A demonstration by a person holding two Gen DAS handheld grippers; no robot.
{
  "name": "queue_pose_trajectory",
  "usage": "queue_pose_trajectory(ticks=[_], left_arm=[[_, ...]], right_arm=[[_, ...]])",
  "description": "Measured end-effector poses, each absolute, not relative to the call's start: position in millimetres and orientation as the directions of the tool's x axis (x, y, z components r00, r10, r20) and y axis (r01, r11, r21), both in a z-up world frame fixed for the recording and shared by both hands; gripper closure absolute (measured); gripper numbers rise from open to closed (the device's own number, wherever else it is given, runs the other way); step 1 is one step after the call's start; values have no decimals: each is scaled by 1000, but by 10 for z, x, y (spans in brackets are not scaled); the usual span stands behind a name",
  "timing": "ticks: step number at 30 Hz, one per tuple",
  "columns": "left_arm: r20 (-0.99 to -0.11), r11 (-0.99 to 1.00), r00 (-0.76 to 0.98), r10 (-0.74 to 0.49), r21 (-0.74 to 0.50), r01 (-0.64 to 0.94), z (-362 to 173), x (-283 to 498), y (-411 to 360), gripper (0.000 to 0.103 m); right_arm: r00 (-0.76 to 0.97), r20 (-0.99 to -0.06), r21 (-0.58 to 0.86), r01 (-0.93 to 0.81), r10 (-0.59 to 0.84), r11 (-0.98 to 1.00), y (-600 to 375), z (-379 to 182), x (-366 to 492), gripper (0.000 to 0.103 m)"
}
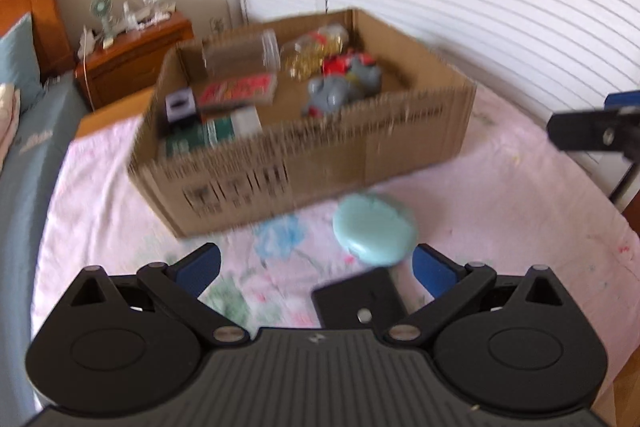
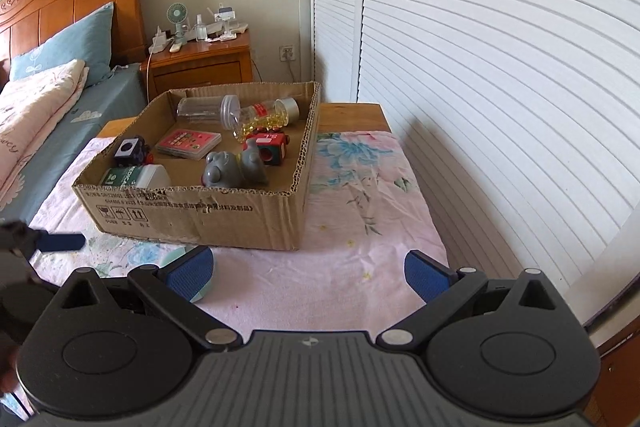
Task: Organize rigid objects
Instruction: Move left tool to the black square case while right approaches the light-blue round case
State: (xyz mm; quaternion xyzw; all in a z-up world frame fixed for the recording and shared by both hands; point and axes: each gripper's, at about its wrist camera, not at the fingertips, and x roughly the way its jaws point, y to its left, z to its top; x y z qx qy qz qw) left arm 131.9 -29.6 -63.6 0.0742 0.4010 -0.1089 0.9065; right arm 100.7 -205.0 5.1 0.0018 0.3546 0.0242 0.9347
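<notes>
Cardboard box (image 2: 224,211) already holds most items, whereas teal round case (image 1: 374,229) remains outside on the cloth; left gripper (image 1: 316,265) and right gripper (image 2: 308,273) both spread, empty.

The whole left view is blurry, so the print on the cardboard box (image 1: 280,163) can't be read; the round blue-green thing (image 2: 202,293) hides behind the right tongs' blue pad (image 2: 190,273); a dark flat thing (image 1: 356,301) is half hidden.

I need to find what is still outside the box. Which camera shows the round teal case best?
The left wrist view: the round teal case lies whole, though blurred, on the sheet before the cardboard box. The right wrist view shows only a sliver behind the right gripper's finger.
</notes>
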Motion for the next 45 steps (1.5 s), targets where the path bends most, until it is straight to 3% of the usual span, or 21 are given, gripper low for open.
queue_pose_trajectory(ticks=[20,28,33,38,45], left_arm=[[-764,989,644,-37,64,132,-895,1241,55,1],[-746,996,663,-62,-8,84,-790,1169,365,1],[-753,979,628,-198,-117,168,-760,1120,467,2],[-781,950,561,-274,-128,285,-839,1043,401,2],[-802,943,550,-233,-49,328,-921,971,334,1]], right_arm=[[662,-742,-25,-182,104,983,-1695,-445,1217,0],[588,-799,-58,-285,127,957,-1383,-854,1416,0],[599,-779,-36,-338,185,941,-1277,-888,1531,0],[605,-764,-21,-373,226,928,-1305,-903,1624,0],[607,-760,-21,-382,234,924,-1305,-912,1617,0]])
